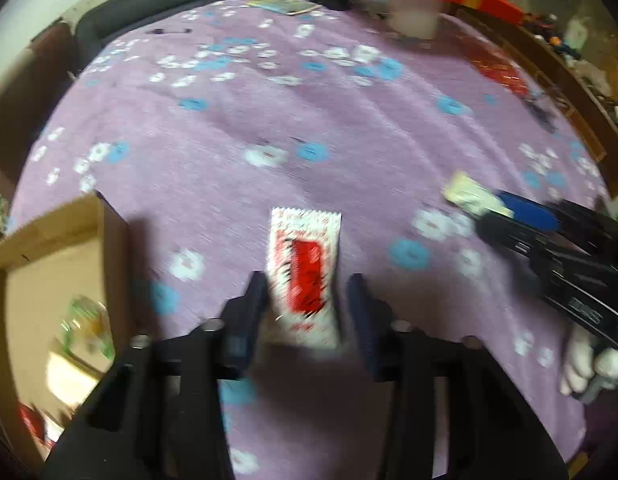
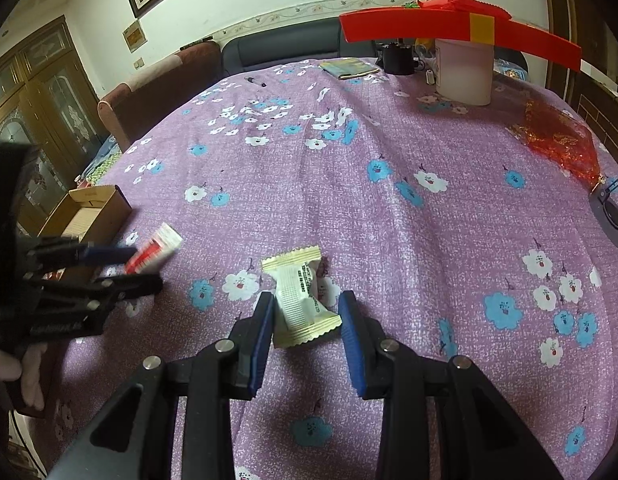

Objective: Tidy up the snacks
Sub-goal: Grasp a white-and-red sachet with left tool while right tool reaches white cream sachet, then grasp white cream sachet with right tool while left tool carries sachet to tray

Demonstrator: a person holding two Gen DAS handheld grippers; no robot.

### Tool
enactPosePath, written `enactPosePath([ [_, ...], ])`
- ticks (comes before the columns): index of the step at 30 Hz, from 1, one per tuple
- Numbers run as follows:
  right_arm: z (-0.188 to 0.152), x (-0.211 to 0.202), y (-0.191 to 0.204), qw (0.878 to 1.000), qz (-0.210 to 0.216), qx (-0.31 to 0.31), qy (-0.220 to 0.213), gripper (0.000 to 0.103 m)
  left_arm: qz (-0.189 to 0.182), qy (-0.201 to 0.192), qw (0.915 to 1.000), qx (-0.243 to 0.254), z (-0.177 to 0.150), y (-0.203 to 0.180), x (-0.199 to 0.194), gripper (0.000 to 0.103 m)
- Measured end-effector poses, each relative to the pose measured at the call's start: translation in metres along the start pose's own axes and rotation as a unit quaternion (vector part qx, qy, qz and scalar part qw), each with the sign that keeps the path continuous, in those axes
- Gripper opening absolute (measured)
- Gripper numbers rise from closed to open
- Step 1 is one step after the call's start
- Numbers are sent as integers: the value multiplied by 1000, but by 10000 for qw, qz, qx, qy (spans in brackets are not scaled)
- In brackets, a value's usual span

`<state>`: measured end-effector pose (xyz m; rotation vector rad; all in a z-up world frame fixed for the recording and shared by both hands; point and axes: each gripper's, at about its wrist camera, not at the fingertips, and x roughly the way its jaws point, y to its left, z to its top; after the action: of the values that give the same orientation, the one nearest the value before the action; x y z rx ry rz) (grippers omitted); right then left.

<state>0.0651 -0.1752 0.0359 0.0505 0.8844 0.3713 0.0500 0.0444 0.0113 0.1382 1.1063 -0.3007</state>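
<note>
Snacks sit between the jaws of both tools above the purple floral tablecloth (image 2: 349,208). Your left gripper (image 1: 307,292) has a red-and-white packet (image 1: 305,276) between its fingers; the left pad touches it, the right pad appears to stand slightly off, and the blurred frame does not confirm a firm pinch. Your right gripper (image 2: 305,312) brackets a cream wrapped snack (image 2: 299,300), held at an angle; the left pad touches the wrapper, and contact at the right pad cannot be confirmed.

Hazards, as judged from this position:
- A thin, slick wrapper can slide out if you swing it quickly.
- The cream snack is tilted and can rotate between the pads.
- The two tools work near each other; crossing paths risks a collision.

The open cardboard box (image 1: 53,240) stands at the table edge beside your left gripper. It holds a green-and-white packet (image 1: 87,328) and further items too blurred to identify.
</note>
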Motion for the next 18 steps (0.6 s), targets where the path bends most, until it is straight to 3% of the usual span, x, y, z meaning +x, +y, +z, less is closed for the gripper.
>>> enactPosePath([
  [5, 0, 0, -1, 10000, 2, 7, 2, 36, -160, -206, 9997, -4, -6, -15, -3, 37],
  [7, 0, 0, -1, 10000, 8, 10, 3, 36, -52, -279, 9996, 11, -2, -19, 0, 38],
  [9, 0, 0, -1, 10000, 11, 12, 3, 36, 50, -326, 9994, 101, 1, -26, 3, 48],
  [11, 0, 0, -1, 10000, 6, 11, 2, 36, 321, -476, 9977, 361, 4, -36, 9, 49],
  [14, 0, 0, -2, 10000, -2, 39, -13, 35, 266, -539, 9973, 414, 4, -43, 9, 32],
  [18, 0, -5, -4, 9999, 10, 136, -107, 34, 119, -574, 9980, 253, -5, -40, 4, 31],
])
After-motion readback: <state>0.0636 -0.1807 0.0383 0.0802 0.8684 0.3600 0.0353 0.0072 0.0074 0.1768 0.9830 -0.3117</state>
